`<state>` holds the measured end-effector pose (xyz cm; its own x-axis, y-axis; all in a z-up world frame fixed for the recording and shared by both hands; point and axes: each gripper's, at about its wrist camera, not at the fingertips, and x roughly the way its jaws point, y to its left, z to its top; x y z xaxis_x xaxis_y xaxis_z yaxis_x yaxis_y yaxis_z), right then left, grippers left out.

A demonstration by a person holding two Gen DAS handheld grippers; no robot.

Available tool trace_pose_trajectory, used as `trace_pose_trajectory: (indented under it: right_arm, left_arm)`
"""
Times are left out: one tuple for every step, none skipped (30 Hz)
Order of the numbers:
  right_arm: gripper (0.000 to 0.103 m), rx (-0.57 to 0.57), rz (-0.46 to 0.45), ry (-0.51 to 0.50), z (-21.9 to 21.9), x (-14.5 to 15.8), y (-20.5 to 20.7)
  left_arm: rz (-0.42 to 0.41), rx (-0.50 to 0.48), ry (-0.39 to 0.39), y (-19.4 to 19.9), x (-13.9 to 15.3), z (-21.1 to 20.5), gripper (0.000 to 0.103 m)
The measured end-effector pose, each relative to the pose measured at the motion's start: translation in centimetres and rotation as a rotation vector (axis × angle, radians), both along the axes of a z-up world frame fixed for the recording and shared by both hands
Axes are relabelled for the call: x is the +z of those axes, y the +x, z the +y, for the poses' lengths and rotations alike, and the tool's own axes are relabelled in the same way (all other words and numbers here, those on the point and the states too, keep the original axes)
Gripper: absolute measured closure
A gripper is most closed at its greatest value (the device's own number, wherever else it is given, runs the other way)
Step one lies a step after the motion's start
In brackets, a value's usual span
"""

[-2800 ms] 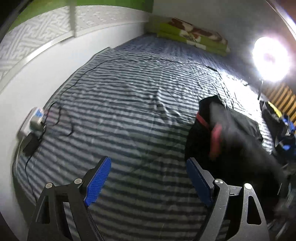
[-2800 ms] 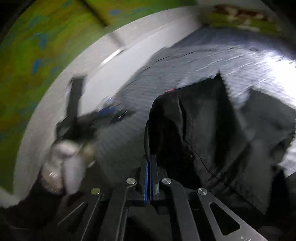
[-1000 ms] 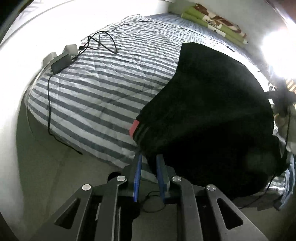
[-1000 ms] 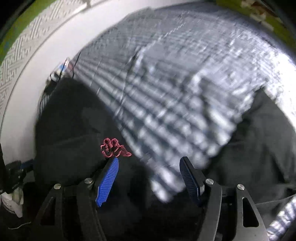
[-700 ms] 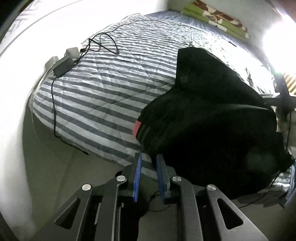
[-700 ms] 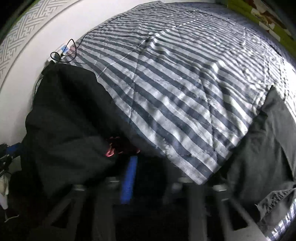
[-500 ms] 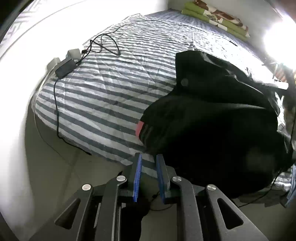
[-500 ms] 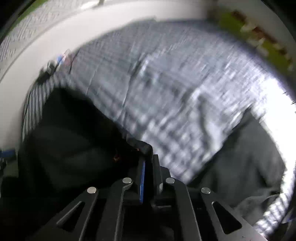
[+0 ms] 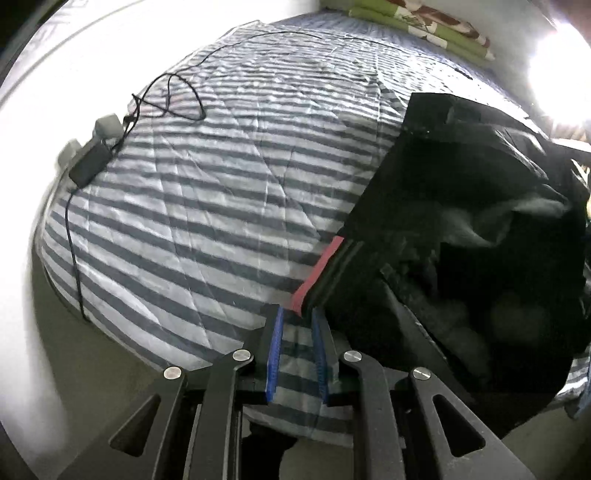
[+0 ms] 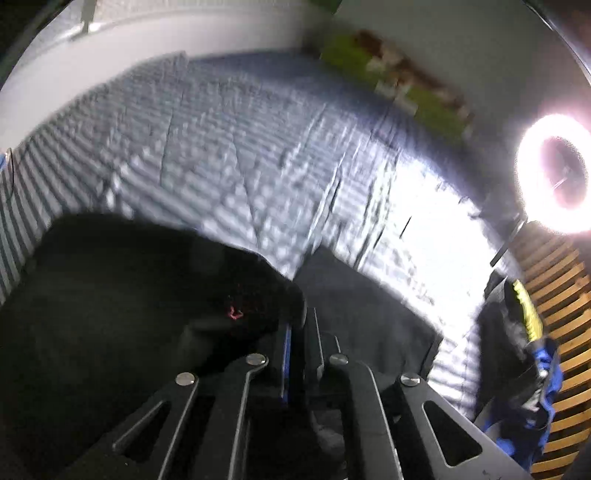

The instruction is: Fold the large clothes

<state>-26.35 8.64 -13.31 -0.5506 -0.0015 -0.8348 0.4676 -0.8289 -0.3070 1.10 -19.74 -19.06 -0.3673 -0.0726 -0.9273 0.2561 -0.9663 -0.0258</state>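
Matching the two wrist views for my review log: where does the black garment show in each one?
Left wrist: the black garment fills the right half, its red-trimmed edge clamped by the left gripper.
Right wrist: it fills the lower left, pinched by the right gripper.
Shared landmark: the green patterned pillow at the striped bed's far end.

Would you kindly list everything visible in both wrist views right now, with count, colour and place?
Black garment: one, black with a red cuff band, on the bed's right side, held at two points.
Striped bedsheet: one, grey and white, covering the bed.
Folded bedding: one stack, green with brown and white, at the far end.
Charger and cable: one, black, at the bed's left edge.
Ring light: one, lit, far right.
Clothes pile: black, yellow and blue, right of the bed.
Left gripper: shut on the red cuff.
Right gripper: shut on black fabric.
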Motion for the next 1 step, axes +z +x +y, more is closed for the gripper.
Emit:
trace_pose_trajectory:
  right_arm:
    - [0.093, -0.001, 0.000, -0.017, 0.57, -0.07, 0.29]
  left_arm:
    - [0.002, 0.005, 0.012, 0.31, 0.16, -0.11, 0.086]
